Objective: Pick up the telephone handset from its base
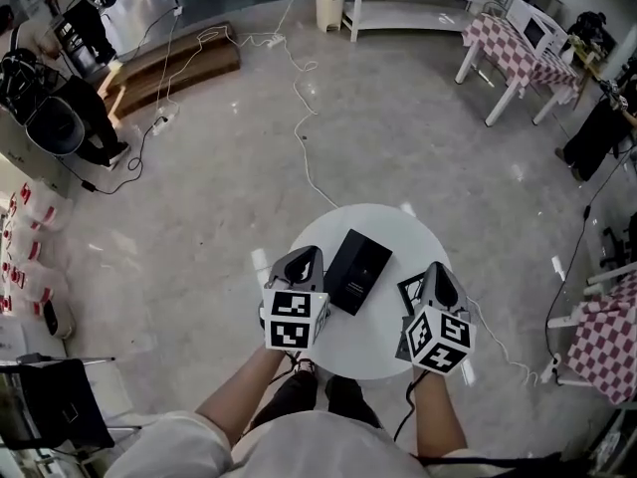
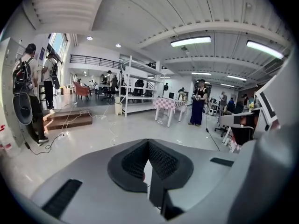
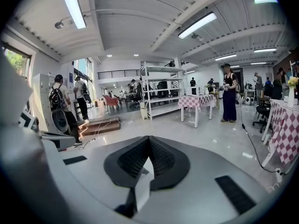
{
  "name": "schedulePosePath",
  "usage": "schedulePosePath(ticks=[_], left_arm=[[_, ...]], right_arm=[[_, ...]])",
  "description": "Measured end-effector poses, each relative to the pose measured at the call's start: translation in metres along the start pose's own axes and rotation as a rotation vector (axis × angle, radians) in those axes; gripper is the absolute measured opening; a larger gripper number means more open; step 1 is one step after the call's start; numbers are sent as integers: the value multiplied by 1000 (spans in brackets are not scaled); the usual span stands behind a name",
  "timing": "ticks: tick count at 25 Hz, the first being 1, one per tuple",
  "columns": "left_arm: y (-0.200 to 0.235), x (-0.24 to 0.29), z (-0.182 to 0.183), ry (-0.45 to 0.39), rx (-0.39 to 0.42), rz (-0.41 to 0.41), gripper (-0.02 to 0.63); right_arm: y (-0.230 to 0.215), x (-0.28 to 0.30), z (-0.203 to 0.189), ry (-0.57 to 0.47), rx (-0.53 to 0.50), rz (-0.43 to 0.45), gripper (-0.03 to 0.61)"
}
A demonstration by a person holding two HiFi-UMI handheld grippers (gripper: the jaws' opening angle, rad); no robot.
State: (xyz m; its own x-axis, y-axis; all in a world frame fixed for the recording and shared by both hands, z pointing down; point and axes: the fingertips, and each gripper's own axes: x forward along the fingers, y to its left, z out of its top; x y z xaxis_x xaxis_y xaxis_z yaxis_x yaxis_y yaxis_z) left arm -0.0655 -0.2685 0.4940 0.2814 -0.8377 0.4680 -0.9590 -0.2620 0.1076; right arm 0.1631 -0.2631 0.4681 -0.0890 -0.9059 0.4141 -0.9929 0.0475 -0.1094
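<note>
Jaws of the left gripper (image 1: 299, 259) and right gripper (image 1: 439, 273) are pressed together, empty. The black telephone (image 1: 356, 270) lies between the 2 on the round bench (image 1: 328, 223). Unopened jaws would likely shove handset and base together

Our left gripper (image 1: 302, 259) and right gripper (image 1: 438, 273) flank the black telephone (image 1: 356, 270) on the round white table (image 1: 388, 229).

Item count, seen from the head view
1 round table (image 1: 343, 229), 1 black telephone (image 1: 356, 270), 2 grippers: left gripper (image 1: 303, 259), right gripper (image 1: 438, 275). Floor: 2 checked tablecloths (image 1: 508, 46) (image 1: 603, 339), 1 white bin (image 1: 328, 8), 1 shelf rack (image 1: 418, 0).
</note>
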Motion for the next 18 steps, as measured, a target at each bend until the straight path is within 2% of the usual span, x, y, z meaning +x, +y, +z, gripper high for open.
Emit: schedulePosePath(ticks=[18], left_arm=[[7,3,-94,160,-31,35,5]], right_arm=[[8,4,-108,195,-4,52,21]])
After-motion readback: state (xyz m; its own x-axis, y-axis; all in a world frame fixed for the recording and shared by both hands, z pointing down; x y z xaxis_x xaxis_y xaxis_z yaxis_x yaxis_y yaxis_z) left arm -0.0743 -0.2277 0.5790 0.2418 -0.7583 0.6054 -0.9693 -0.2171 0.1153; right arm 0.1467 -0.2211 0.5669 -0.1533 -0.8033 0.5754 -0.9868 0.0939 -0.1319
